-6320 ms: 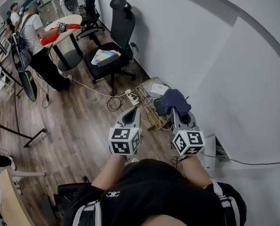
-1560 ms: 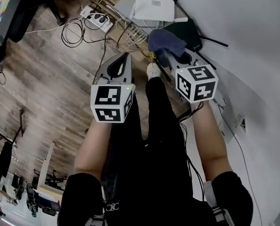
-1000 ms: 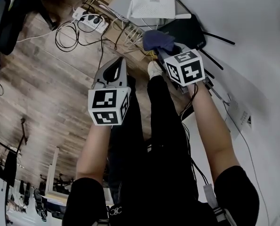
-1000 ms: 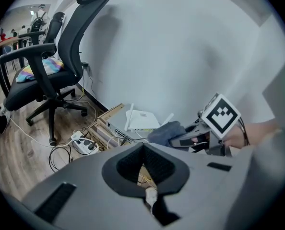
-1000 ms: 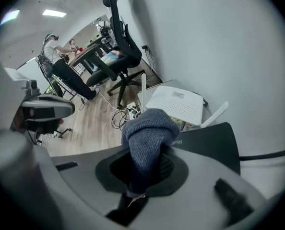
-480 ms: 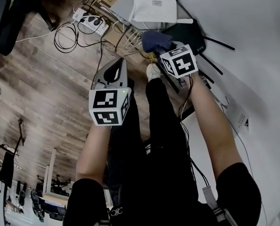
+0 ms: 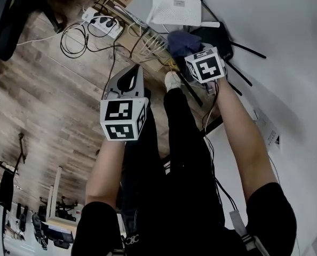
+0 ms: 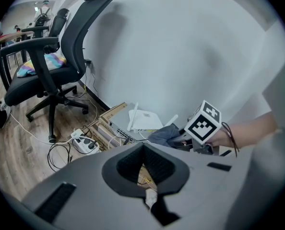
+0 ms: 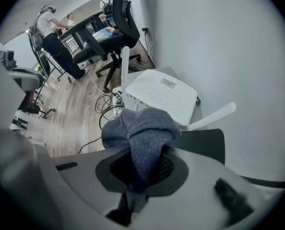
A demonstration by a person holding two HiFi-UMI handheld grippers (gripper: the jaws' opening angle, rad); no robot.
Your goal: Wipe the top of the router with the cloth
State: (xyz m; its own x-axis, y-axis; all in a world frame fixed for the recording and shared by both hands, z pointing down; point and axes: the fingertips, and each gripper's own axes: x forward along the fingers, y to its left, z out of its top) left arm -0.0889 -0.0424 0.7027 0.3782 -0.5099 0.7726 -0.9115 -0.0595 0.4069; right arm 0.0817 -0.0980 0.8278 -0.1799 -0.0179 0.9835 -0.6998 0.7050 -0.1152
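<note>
A white router (image 7: pixel 173 7) (image 9: pixel 164 97) (image 8: pixel 143 120) with white antennas sits on the floor against the wall. A flat black router (image 7: pixel 216 36) (image 9: pixel 202 142) lies beside it. My right gripper (image 7: pixel 187 50) (image 9: pixel 141 153) is shut on a blue-grey cloth (image 7: pixel 181 40) (image 9: pixel 143 131) (image 8: pixel 164 134). The cloth bunches out past the jaws at the near edge of the black router, just short of the white one; I cannot tell whether it touches either. My left gripper (image 7: pixel 138 68) (image 8: pixel 143 145) hangs to the left over the floor, shut, with nothing in it.
A power strip (image 7: pixel 102 21) (image 8: pixel 85 143) with tangled cables (image 7: pixel 76 39) lies on the wood floor to the left of the routers. Cardboard boxes (image 8: pixel 104 123) stand behind them. A black office chair (image 8: pixel 51 56) is further left. My own legs and a shoe (image 7: pixel 173 79) are between the grippers.
Over 6 s the view has dropped from the room to the routers. In the last second the right gripper has moved the cloth slightly right and forward, toward the black router. The left gripper has stayed put.
</note>
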